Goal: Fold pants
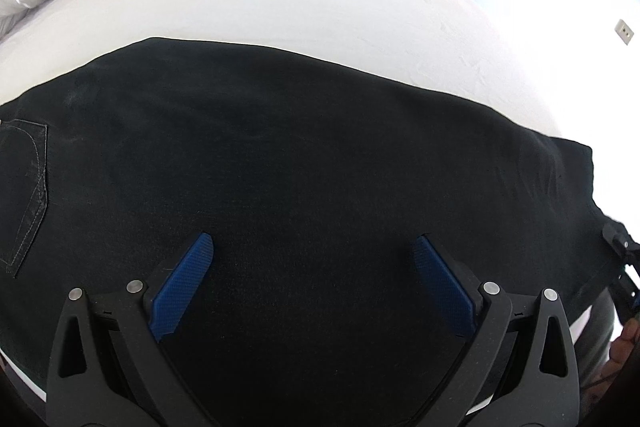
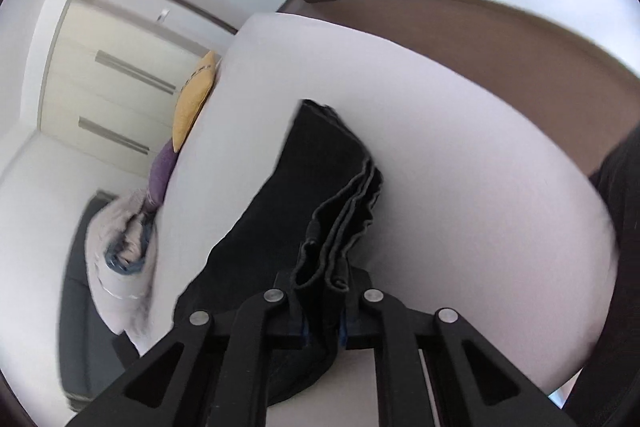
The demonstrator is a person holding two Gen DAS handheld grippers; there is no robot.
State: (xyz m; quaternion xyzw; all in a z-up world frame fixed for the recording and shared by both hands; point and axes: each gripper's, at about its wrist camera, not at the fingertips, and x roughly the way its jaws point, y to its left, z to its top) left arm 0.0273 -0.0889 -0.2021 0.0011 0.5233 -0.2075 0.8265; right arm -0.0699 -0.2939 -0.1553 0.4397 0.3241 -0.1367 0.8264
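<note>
Right gripper [image 2: 320, 311] clamps the black pants' [image 2: 316, 179] hem layers.
Left gripper [image 1: 314, 279] hovers spread above the pants [image 1: 280, 155]; only its view shows the back pocket [image 1: 24, 187].

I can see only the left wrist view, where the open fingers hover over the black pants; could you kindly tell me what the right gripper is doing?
Observer: The right gripper is shut on the pants, pinching a bunched stack of hem layers between its fingers.
Operator: Thank you. Is that end lifted, or lying flat?
Observer: It rises off the bed into the grip, while the rest of the leg lies on the sheet.
Operator: Is anything near that end on the bed?
Observer: No; the yellow cushion and purple cushion sit at the far edge, apart from the pants.
</note>
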